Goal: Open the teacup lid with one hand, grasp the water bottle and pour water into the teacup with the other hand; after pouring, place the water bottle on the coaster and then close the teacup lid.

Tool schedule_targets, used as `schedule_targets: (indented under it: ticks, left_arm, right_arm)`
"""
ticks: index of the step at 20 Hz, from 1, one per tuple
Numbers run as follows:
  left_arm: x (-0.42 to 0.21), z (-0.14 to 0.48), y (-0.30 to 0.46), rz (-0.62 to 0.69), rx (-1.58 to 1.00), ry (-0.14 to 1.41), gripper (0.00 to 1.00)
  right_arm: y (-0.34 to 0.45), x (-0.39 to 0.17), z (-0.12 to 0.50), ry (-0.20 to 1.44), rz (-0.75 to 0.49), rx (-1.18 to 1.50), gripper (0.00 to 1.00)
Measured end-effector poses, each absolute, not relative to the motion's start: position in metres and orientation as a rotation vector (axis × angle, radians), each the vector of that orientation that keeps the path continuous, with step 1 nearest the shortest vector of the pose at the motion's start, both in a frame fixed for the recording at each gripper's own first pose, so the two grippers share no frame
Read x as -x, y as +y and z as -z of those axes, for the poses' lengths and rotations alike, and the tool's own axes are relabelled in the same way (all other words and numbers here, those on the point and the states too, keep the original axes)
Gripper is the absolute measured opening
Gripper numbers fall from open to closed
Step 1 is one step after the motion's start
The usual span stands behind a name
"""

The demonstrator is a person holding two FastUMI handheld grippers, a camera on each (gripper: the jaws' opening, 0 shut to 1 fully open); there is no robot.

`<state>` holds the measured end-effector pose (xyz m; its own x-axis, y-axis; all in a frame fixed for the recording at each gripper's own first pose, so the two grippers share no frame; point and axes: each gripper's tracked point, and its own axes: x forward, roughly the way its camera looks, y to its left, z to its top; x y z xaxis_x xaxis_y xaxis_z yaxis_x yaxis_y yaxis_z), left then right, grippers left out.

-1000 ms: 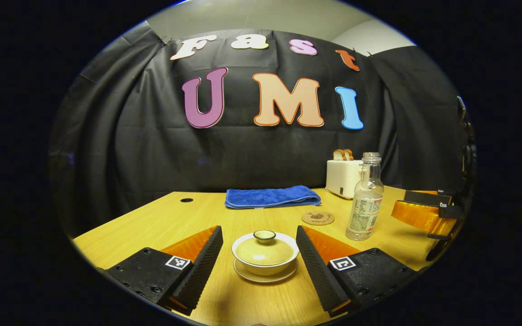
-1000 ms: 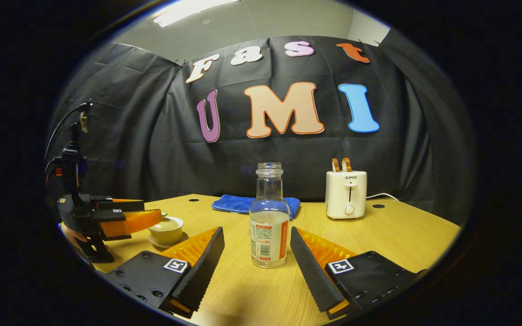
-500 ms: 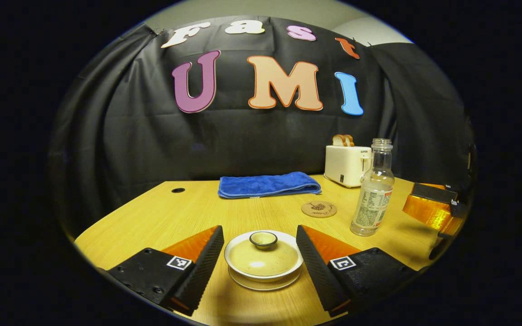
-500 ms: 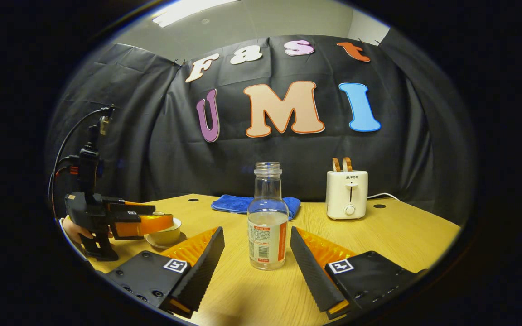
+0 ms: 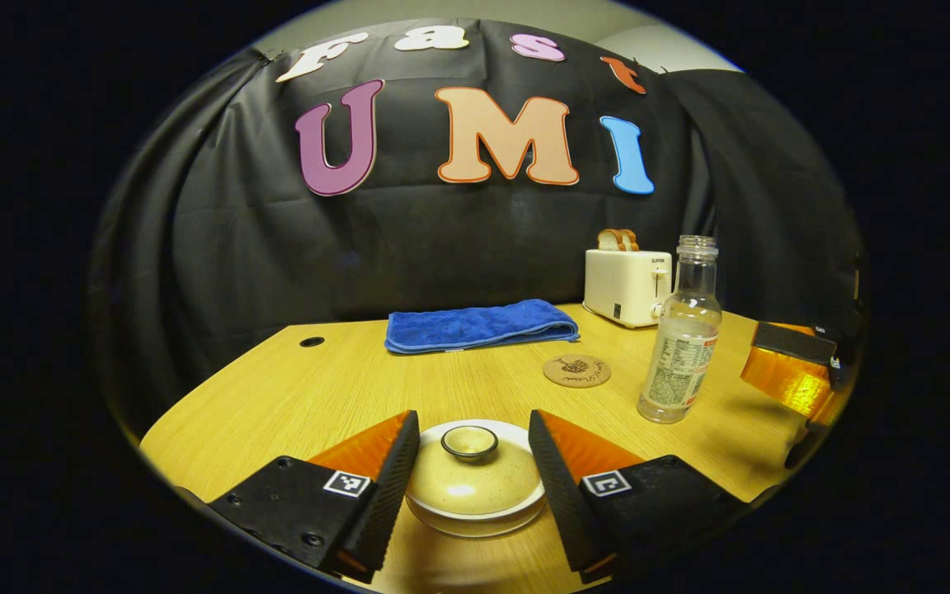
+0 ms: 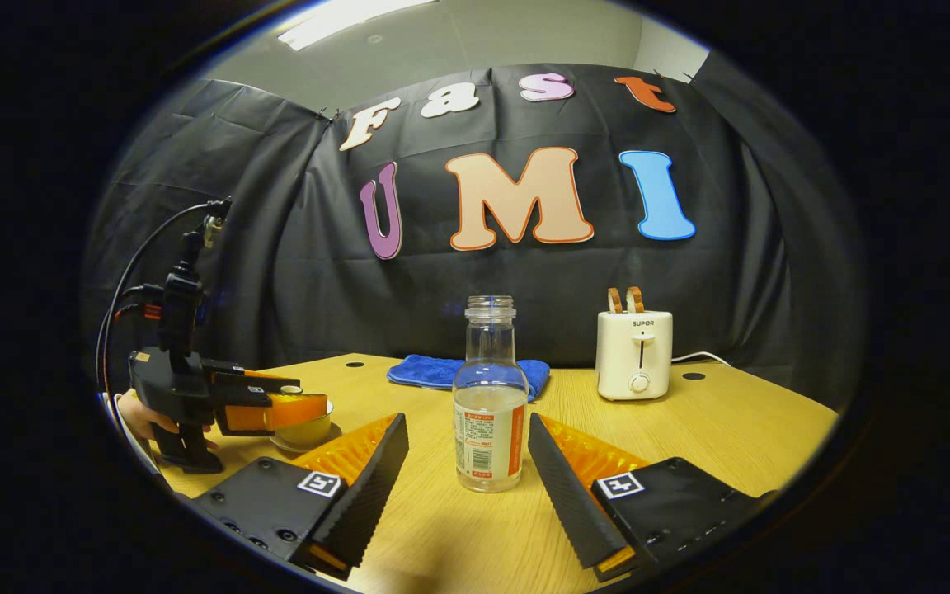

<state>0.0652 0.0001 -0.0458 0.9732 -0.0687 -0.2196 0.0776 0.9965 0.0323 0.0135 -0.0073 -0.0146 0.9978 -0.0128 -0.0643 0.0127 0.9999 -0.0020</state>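
Woodgrain table point(image 5: 343, 388); round glazed lid point(image 5: 475, 472); clear bottle point(image 6: 489, 412).

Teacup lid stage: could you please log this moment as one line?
left gripper: open, straddling teacup lid | right gripper: open, flanking water bottle | lid on

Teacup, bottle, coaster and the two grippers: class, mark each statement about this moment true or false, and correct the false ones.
1. The teacup lid is on the teacup. True.
2. The water bottle lies on its side. False: it stands upright on the table.
3. The water bottle rests on the coaster. False: the bottle stands beside it, and the coaster is bare.
4. The left gripper has a finger on each side of the lid. True.
5. The right gripper is clamped on the bottle. False: its fingers are spread, with a gap to the bottle on each side.
6. The bottle has no cap. True.
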Motion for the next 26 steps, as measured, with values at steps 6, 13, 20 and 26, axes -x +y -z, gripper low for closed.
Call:
schedule_targets:
  ticks: [6,13,20,26]
  left_arm:
    - [-0.066,0.039,-0.001,0.085,-0.049,0.178,0.53]
    - [-0.066,0.035,0.000,0.090,-0.034,0.152,0.29]
    - [-0.058,0.021,0.013,0.058,-0.001,0.057,0.29]
    - [-0.045,0.012,0.045,-0.005,0.006,-0.002,0.29]
  right_arm:
    - [-0.007,-0.014,0.015,0.064,0.011,0.001,0.92]
    - [-0.007,-0.014,0.015,0.066,0.006,0.001,0.92]
    - [-0.009,-0.025,0.018,0.076,0.005,0.000,0.95]
    - [-0.012,-0.046,0.030,0.138,0.015,0.001,0.95]
